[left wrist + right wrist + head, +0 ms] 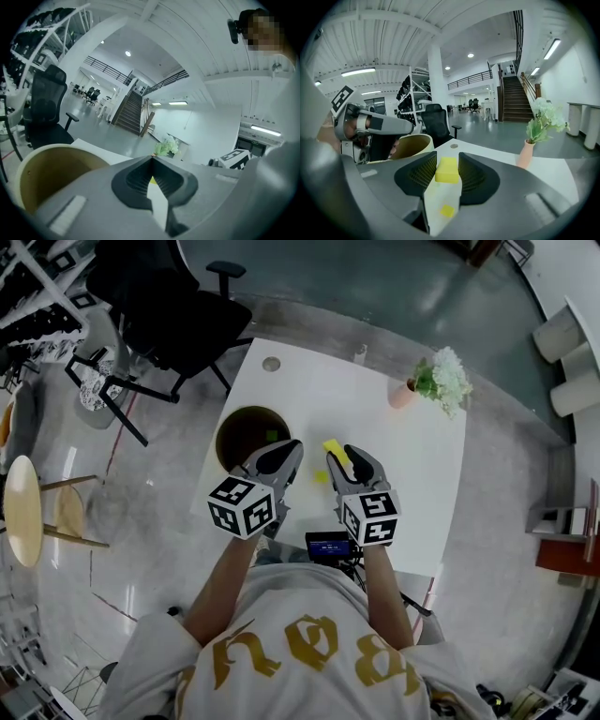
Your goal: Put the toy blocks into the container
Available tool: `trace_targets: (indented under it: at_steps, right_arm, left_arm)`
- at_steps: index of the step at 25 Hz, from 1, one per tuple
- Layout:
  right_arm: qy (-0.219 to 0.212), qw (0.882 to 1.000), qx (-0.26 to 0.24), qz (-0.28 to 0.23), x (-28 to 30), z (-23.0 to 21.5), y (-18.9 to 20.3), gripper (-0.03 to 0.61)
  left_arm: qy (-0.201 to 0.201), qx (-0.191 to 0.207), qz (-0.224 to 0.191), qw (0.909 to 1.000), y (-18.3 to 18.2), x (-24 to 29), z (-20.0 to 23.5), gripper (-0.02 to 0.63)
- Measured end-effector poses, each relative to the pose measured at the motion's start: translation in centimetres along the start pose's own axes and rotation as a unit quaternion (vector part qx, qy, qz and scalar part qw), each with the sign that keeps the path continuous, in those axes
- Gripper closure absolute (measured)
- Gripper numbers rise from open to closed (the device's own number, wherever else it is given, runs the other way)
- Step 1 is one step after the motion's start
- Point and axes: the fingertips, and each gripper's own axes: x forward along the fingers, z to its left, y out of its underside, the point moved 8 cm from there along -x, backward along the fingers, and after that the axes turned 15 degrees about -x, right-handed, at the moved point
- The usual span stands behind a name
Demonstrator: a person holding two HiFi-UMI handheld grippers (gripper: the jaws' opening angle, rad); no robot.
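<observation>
Right gripper pinches yellow block, tilted down; left gripper pressed together, nearly level.

The container sits at the bench's left edge, the potted plant far right. Between the right tool's jaws sits a block; a smaller block lies on the bench, right of the container.

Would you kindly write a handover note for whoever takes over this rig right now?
Left tool: shut, nothing seen in it, beside the container.
Right tool: shut on a yellow block, over the table.
Done: one green block lies in the container.
Left: drop in the held block, then the small yellow block on the table.
</observation>
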Motion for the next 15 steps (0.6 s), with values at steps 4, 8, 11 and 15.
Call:
trace_targets:
  at_steps: [4, 8, 11, 15]
  right_arm:
    - [-0.005, 1.0, 0.0, -0.007, 0.2, 0.9, -0.7, 0.407]
    - [-0.011, 1.0, -0.004, -0.011, 0.7, 1.8, -1.3, 0.407]
    - [-0.016, 1.0, -0.007, -0.015, 1.1, 2.5, -1.8, 0.407]
    - [-0.021, 0.999, -0.01, -0.022, 1.8, 3.4, -2.7, 0.407]
  left_arm:
    - [-0.019, 0.006, -0.015, 0.9997, -0.8, -1.4, 1.0, 0.614]
    - [-0.033, 0.016, -0.02, 0.9991, -1.3, -2.5, 1.7, 0.614]
    - [-0.047, 0.029, -0.018, 0.9983, -1.5, -3.3, 2.3, 0.614]
    - [-0.063, 0.031, -0.021, 0.9973, -2.0, -4.5, 3.6, 0.614]
